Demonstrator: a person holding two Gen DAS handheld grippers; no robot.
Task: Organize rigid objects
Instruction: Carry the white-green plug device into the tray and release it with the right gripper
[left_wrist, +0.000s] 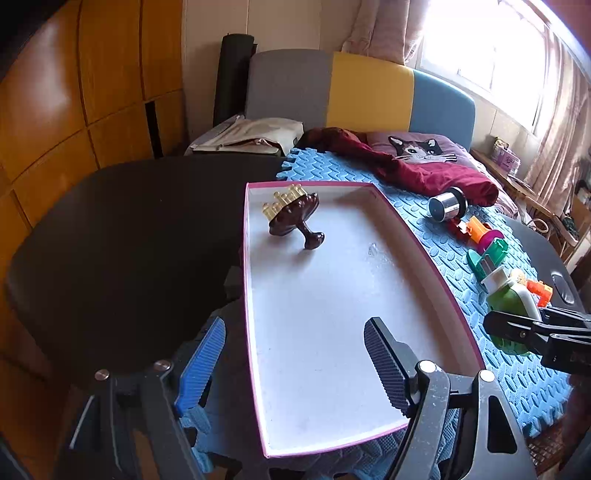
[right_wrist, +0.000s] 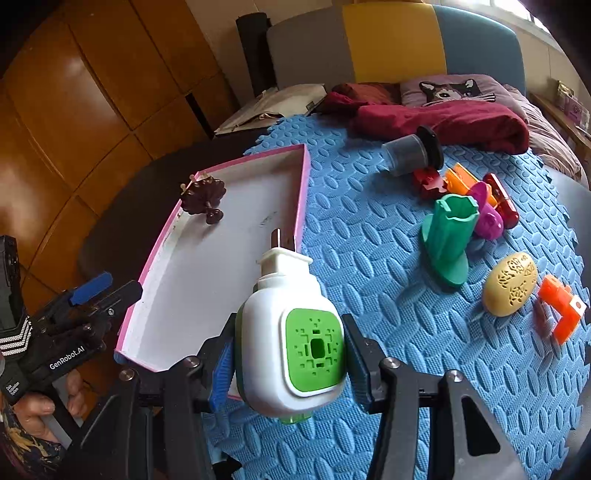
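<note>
pink-rimmed tray (left_wrist: 255, 280) fills the centre of the left wrist view, white floor mostly bare, sitting on the blue foam mat (right_wrist: 369, 240) with its left edge over the dark table (left_wrist: 122, 229); thin card walls by the look of it, so likely light and easy to shove, better not lean on the rim; only thing in it is a dark brown mushroom-shaped piece (left_wrist: 295, 218) with yellow pegs, upper left of the tray; white-and-green plug-in unit (right_wrist: 291, 339) sits bottom centre of the right wrist view, held in the right gripper (right_wrist: 290, 363), pads pressed on both flanks, jaws partway closed around the body, plug pins pointing away toward the tray's near right wall; hard glossy plastic shell, stiff, probably light, rounded sides look slippery so the grip across the widest flat flanks seems right, avoid the pins and the green base nub; left gripper (left_wrist: 295, 354) bottom of its own view, jaws apart with nothing between them, one finger over the tray floor, the other outside the left wall; loose items remaining on the mat right of frame: grey cylinder (right_wrist: 410, 151), green stand (right_wrist: 447, 240), tan perforated egg (right_wrist: 511, 290), orange bracket (right_wrist: 561, 308), all rigid plastic, small and likely light
</note>
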